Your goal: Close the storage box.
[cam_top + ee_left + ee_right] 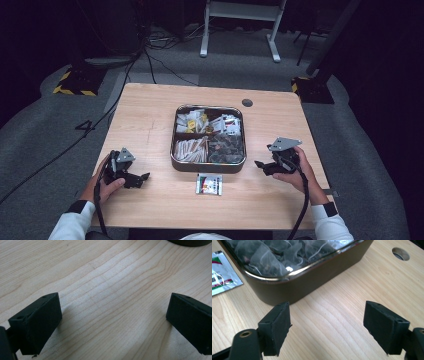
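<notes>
Resting on the pale wooden desk (150, 115), both tools sit idle with nothing between their jaws. From the high view, the left tool (142, 178) lies at about eight o'clock from the middle of the desk, held in the person's left hand (107, 182), and its jaws point toward three o'clock. In the left gripper view those jaws stand spread wide apart over bare wood grain, pinching nothing. The right tool (260, 165) sits at about four o'clock, gripped by the right hand (300, 172), jaws aimed toward nine o'clock at the tray. In the right gripper view its jaws are likewise spread, with bare desk between them and the tray's dark wall just beyond.

A brown tray (209, 166) with a shiny rim stands at the centre of the desk, split into four compartments. The one nearest the right tool holds mesh tea bags (274, 255); the others hold paper packets and sachets too small to tell apart. A single small packet (209, 184), white with red and green print, lies flat on the desk at six o'clock from the tray, just beside its near wall and apart from it, roughly midway between the two tools. A round cable hole (247, 103) sits at one o'clock from the tray
</notes>
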Motion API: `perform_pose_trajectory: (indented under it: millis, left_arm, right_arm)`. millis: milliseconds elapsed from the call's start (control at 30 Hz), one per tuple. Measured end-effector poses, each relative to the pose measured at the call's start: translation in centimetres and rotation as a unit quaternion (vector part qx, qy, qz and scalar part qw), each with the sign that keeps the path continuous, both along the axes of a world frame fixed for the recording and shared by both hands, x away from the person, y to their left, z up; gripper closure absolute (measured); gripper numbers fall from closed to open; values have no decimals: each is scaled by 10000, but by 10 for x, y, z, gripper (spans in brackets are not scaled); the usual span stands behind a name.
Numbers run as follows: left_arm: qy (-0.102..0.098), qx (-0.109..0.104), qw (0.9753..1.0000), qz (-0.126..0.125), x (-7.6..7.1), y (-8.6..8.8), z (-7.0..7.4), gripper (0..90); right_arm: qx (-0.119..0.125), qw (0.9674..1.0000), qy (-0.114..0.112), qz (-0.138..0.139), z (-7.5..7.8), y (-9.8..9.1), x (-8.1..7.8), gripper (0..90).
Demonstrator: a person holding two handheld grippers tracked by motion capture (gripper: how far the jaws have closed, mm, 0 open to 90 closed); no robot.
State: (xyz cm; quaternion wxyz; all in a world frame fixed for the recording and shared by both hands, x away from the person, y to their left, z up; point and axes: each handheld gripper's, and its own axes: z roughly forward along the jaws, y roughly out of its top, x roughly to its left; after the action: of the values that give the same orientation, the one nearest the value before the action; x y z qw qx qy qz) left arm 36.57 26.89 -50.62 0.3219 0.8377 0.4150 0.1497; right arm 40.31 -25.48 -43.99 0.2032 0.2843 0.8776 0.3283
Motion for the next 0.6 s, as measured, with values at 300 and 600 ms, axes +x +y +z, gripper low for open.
perform_pose_trajectory:
  millis: [300, 600]
  left_arm:
    - [-1, 2, 10000, -2, 0, 0, 0, 4]
    - [0, -1, 10000, -1, 0, 0, 0, 4]
  right_arm:
    - [-41, 9997, 114, -192, -12, -18, -5, 225]
    - [28, 9991, 201, -368, -24, -36, -11, 208]
